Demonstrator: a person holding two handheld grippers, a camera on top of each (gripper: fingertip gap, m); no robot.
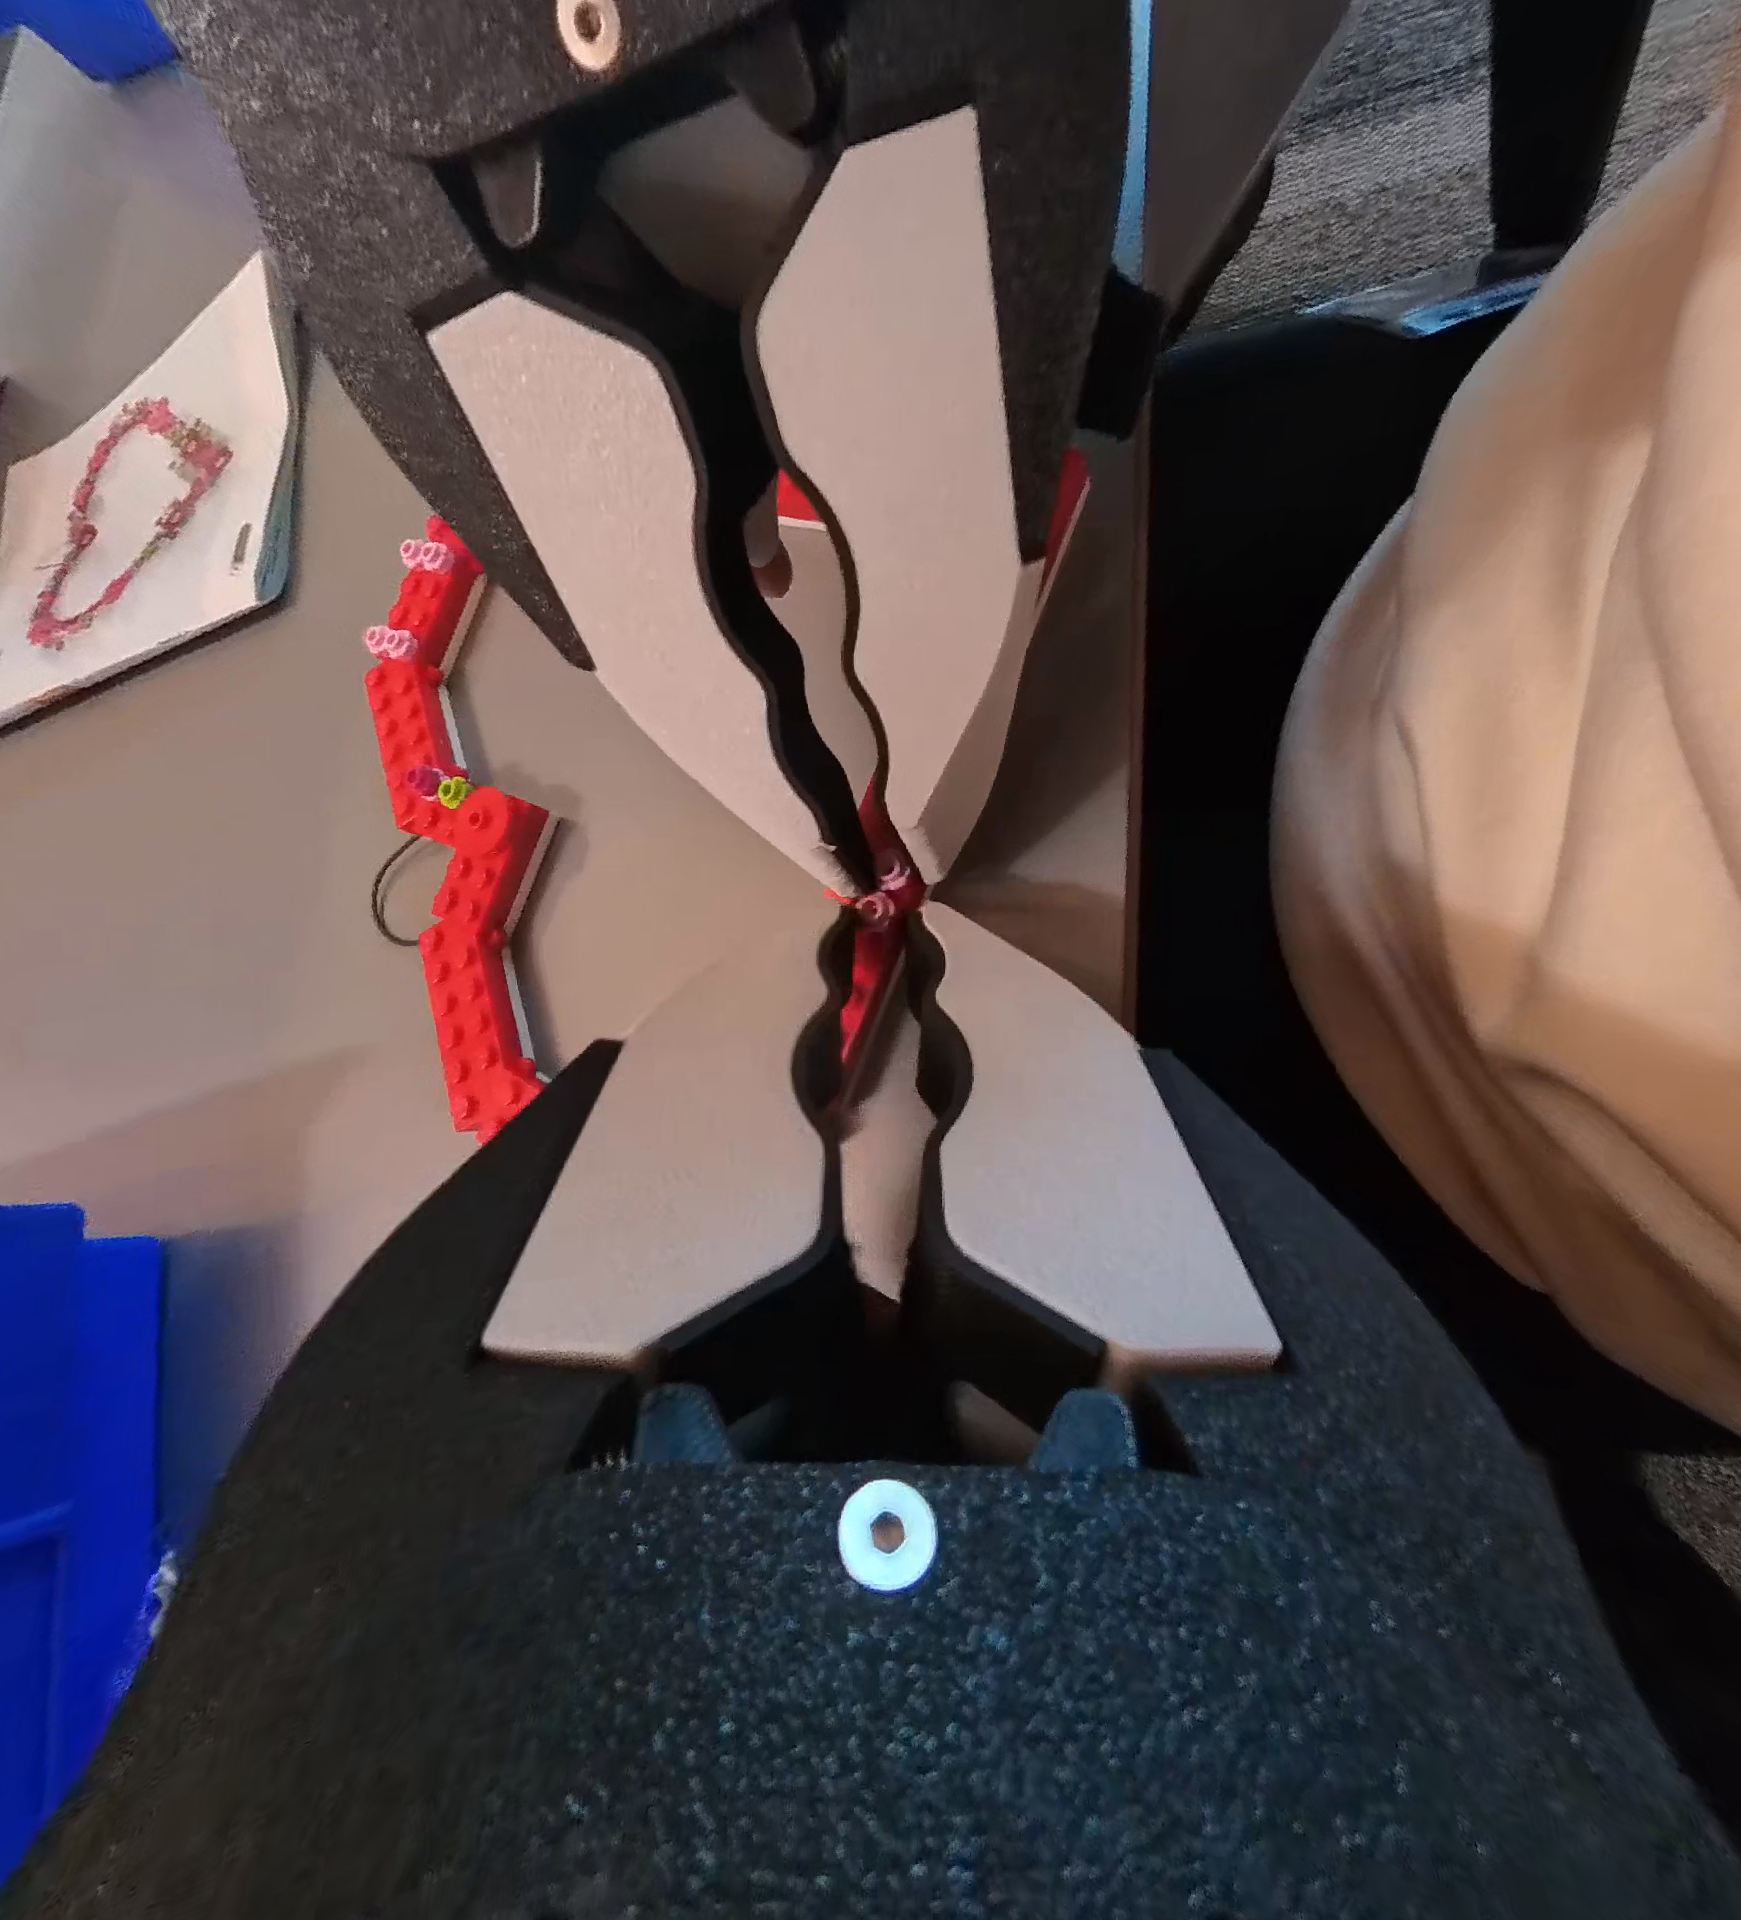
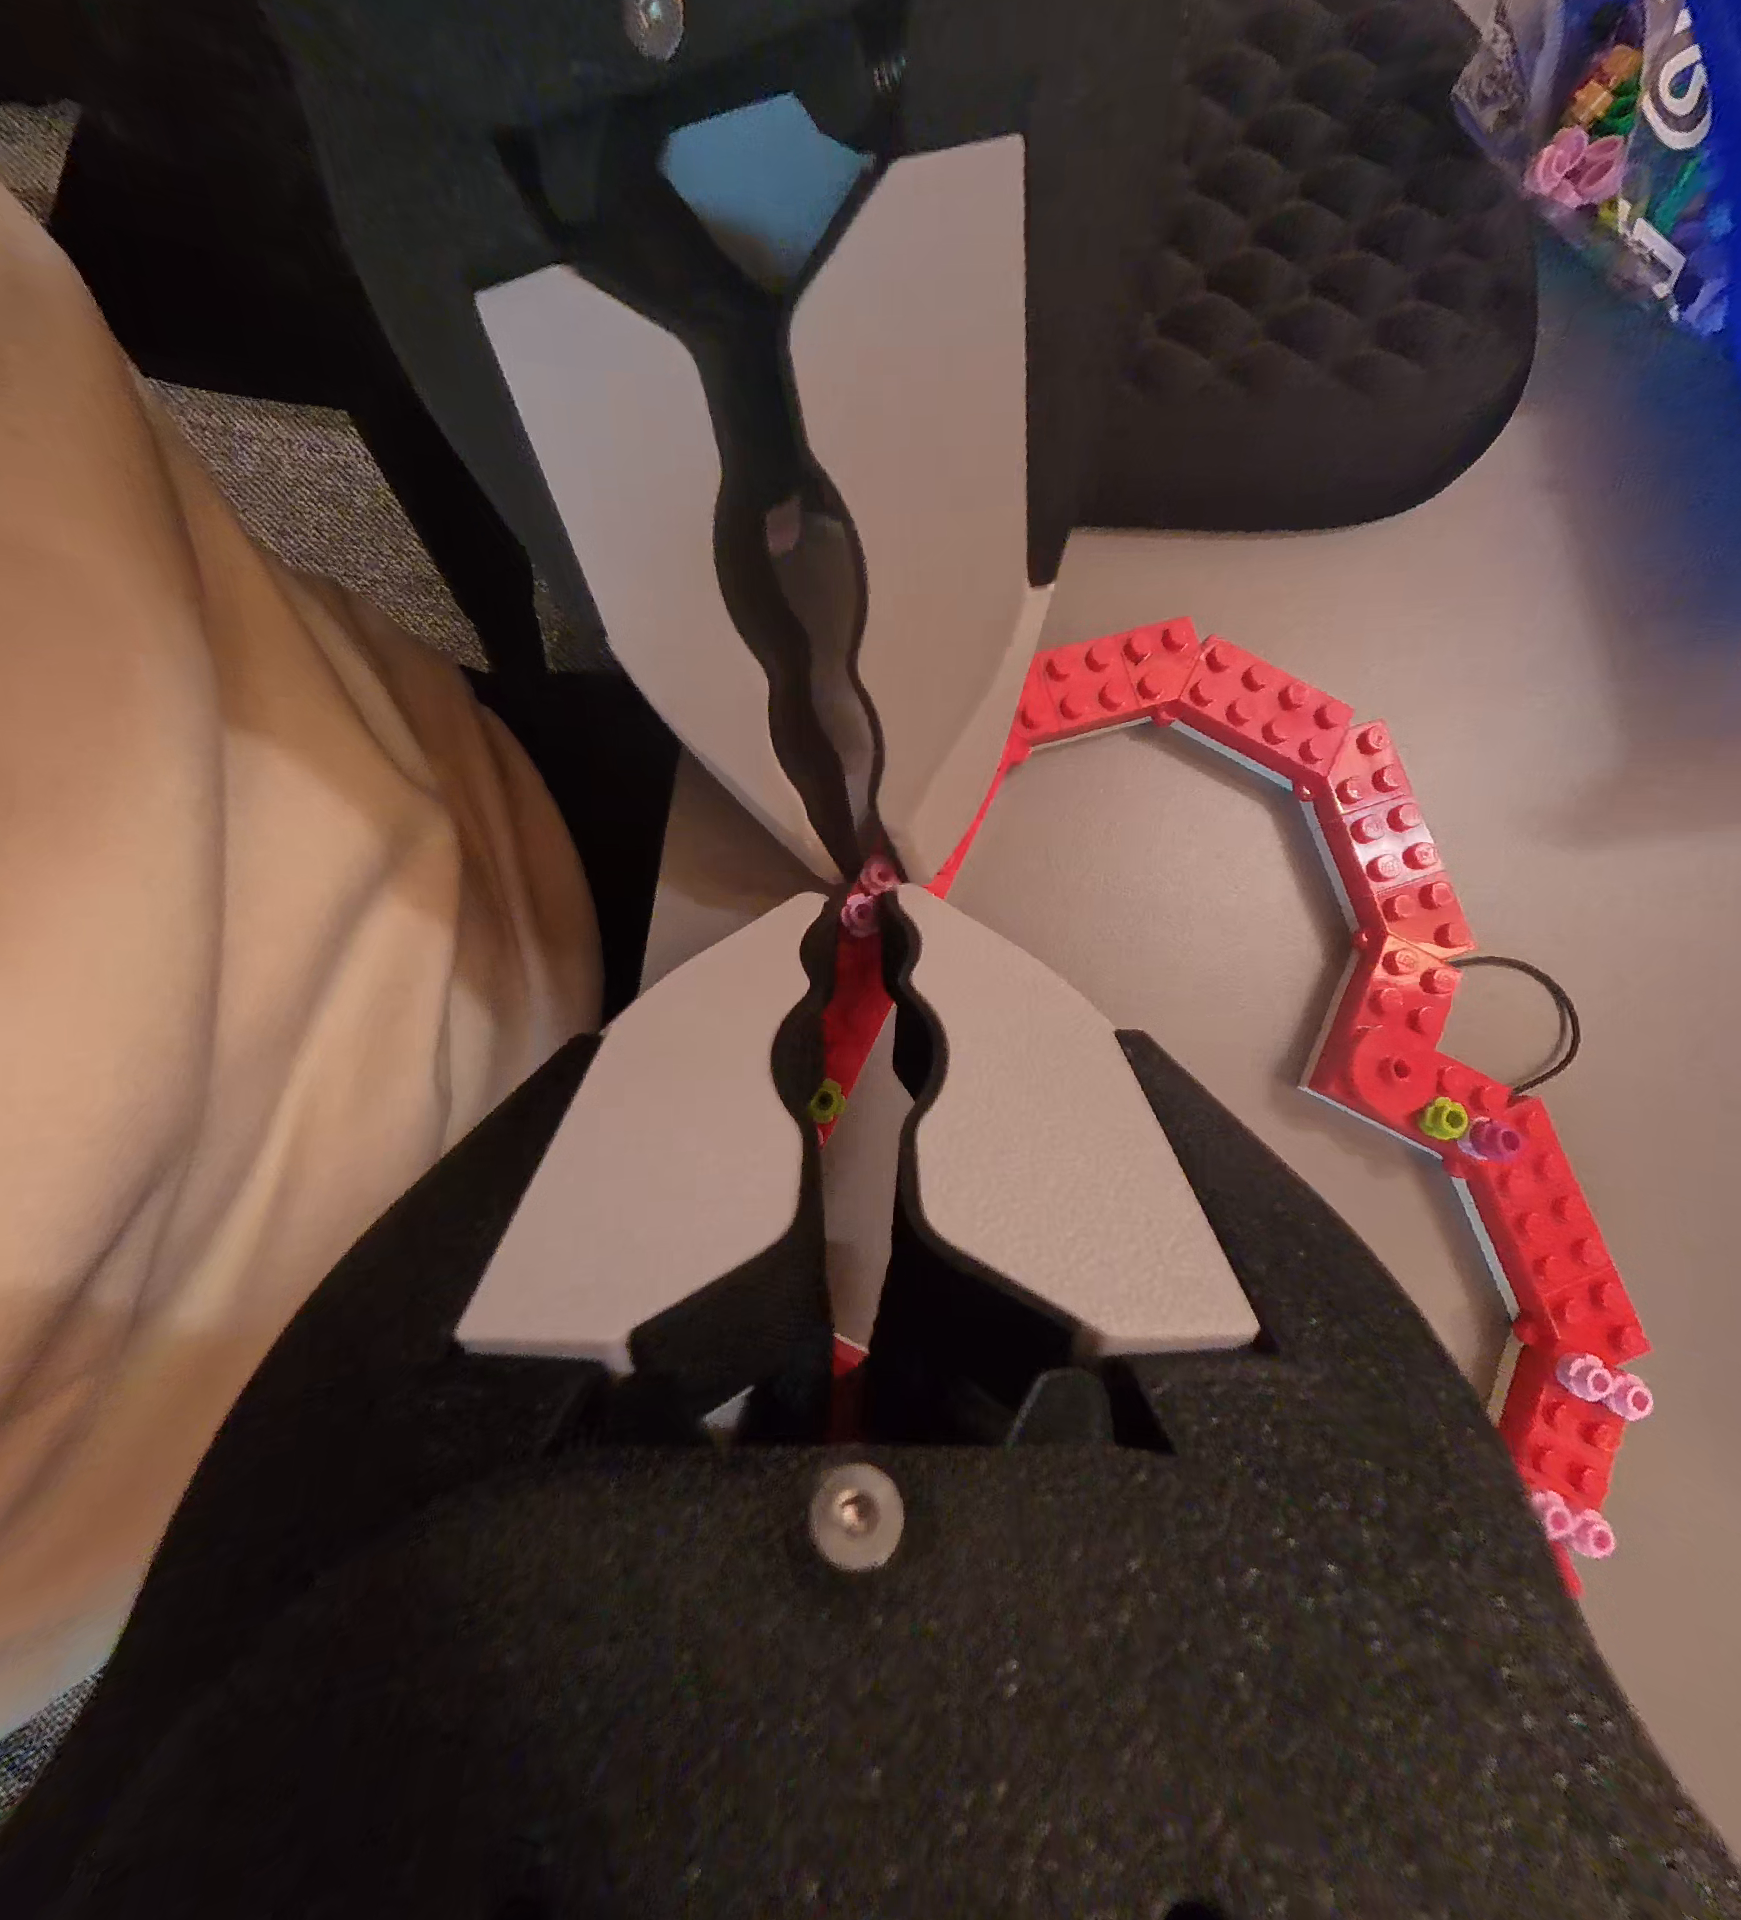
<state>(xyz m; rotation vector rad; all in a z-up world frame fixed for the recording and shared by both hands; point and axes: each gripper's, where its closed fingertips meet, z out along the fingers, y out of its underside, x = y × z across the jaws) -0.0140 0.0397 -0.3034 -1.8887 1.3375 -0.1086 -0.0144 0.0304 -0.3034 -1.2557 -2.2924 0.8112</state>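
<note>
Pinching: the left hand-held gripper and the right hand-held gripper meet tip to tip, each clenched on a narrow stretch of the red brick frame.
Between the tips: a small pink flower piece sits on the frame right at the pinch.
Frame: it loops away beside the right hand-held gripper, lying on the grey bench; pink flowers and a lime stud are on it.
Beyond the left hand-held gripper: an instruction booklet; blue bin close alongside.
Doing it well: in my judgement, keep both grips steady and level, so the thin frame does not flex apart.
</note>
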